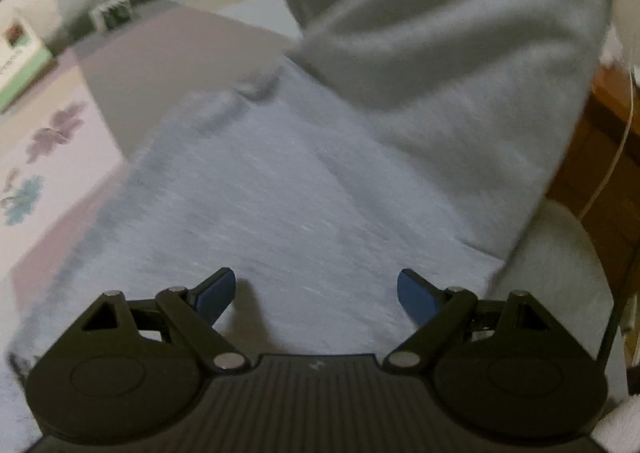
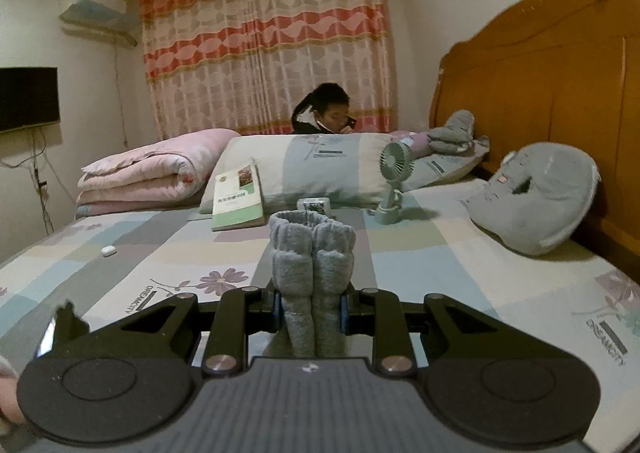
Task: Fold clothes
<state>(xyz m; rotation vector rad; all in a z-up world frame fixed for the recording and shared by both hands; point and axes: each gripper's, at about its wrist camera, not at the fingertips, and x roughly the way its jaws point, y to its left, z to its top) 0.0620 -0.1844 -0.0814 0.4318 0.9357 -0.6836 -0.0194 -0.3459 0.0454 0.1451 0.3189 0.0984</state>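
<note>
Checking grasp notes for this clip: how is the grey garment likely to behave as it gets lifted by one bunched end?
Probably floppy: the grey garment drapes and creases on the bed, and a raised part hangs in folds. It looks thick and fleecy, so likely not slippery; the right tongs hold a bunched cuff firmly. The left tongs are open above it.

- Left wrist view: tilted downward, very close over the grey garment (image 1: 288, 205) on the bed (image 1: 52, 157).
- Right wrist view: low, level, facing the curtain (image 2: 264, 37).
- Both share the bedsheet, book (image 2: 238, 200).
</note>
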